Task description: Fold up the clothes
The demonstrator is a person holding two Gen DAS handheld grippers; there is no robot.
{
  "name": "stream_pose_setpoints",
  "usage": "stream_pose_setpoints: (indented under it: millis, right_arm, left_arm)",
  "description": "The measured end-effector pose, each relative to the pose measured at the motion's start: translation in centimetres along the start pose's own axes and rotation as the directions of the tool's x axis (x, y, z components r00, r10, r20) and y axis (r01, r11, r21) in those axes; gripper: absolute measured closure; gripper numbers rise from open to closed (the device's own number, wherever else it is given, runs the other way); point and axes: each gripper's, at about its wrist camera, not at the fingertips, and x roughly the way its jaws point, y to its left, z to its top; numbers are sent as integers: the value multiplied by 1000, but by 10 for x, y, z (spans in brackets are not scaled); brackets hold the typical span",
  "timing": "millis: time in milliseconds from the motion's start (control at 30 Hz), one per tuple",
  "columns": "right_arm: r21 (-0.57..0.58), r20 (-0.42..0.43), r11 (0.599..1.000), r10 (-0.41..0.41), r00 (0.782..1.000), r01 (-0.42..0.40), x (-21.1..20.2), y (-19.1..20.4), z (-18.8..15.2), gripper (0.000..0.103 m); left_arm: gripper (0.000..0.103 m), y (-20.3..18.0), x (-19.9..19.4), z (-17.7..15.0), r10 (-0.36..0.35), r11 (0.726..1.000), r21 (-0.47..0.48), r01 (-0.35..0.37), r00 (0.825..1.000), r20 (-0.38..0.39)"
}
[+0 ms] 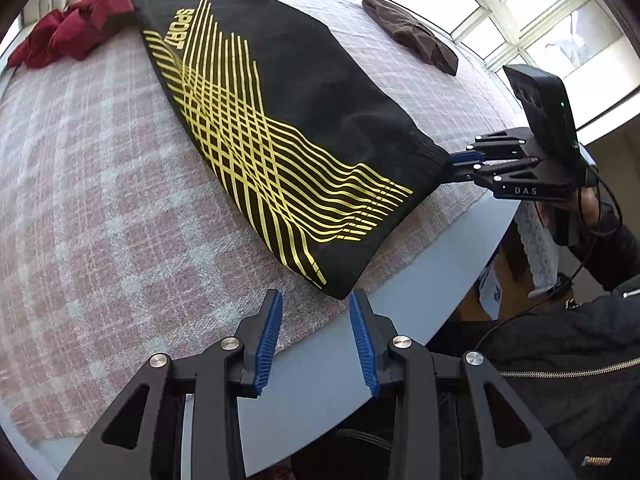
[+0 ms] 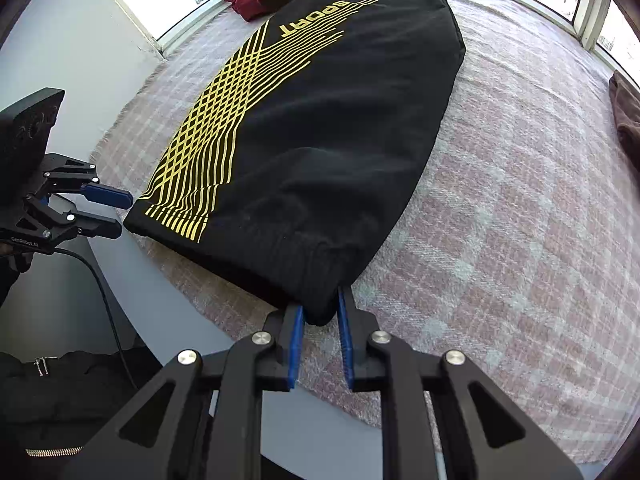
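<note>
Left wrist view: left gripper at bottom centre, jaws apart, nothing between them, tips just short of the near corner of the black garment. Garment lies flat on the plaid cloth over the counter, running from upper left to centre. Right gripper at right edge, jaws narrow, clamped on the garment's corner. Red clothing upper left, brown clothing upper right.

Right wrist view: right gripper at bottom centre, pinching the garment's hem. Left gripper at left edge, parted, just beside the garment's corner.

R hand-held gripper pinching blk garment corner
</note>
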Motion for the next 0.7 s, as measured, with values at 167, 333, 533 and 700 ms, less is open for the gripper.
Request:
stream_pose_setpoints:
  millis: [167, 333, 533, 700]
  right_arm:
    - [-5, 3, 1000, -5, 1000, 5, 1, 0, -1, 87]
    - [-34, 6, 999, -25, 1000, 25, 0, 2, -3, 87]
    - [-40, 15, 999, -29, 999, 30, -3, 3, -6, 87]
    - [-59, 28, 998, -35, 999, 37, -3, 7, -7, 87]
  left_arm:
    - [70, 6, 1, -7, -106, 978, -176, 109, 994, 27]
    - [68, -2, 4, 1, -58, 980, -191, 60, 998, 19]
    - [61, -17, -11, 5, 28, 974, -225, -16, 999, 47]
    - [61, -29, 1, 24, 146, 957, -255, -136, 989, 19]
